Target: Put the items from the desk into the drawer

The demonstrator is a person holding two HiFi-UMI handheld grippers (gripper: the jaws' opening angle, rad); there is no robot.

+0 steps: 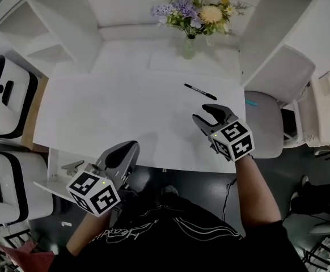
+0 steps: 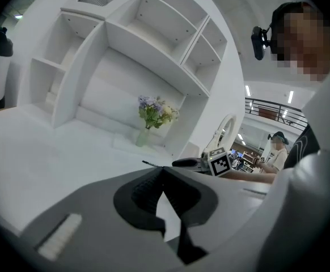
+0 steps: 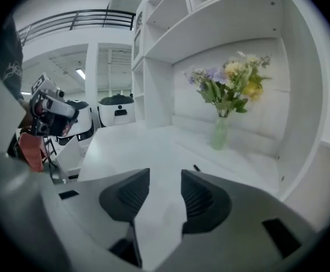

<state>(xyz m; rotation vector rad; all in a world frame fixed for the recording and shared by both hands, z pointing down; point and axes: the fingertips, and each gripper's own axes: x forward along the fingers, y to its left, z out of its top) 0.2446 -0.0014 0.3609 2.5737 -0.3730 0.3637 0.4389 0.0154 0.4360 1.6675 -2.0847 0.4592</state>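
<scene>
White is nearly everything here: the broad tabletop (image 1: 97,112) lies almost bare, backed by white open shelving (image 1: 51,27), with a glass vase of flowers (image 1: 189,45) standing at the far edge. Below the near left corner, a white panel that looks like the pulled-out drawer (image 1: 50,187) juts out, though I cannot see inside it. The left tongs (image 1: 132,146) hang over the near edge of the tabletop close to that drawer, their tips pressed together with nothing between them. The right tongs (image 1: 201,113) hover over the right part of the tabletop with the two pads standing clearly apart and empty, pointed roughly toward the one loose item I can make out, a black marker pen (image 1: 199,91). It lies flat on the right side of the tabletop, slanting away to the right, just beyond the right tongs and well apart from the vase. I would judge the pen light and rigid, with a smooth round barrel that could roll or twist out of a careless pinch, and lying so low that the pads have to come right down to the surface. The sensible hold is across the middle of the barrel, pads square to its length, so that it stays balanced and does not swing on the way to the drawer.
</scene>
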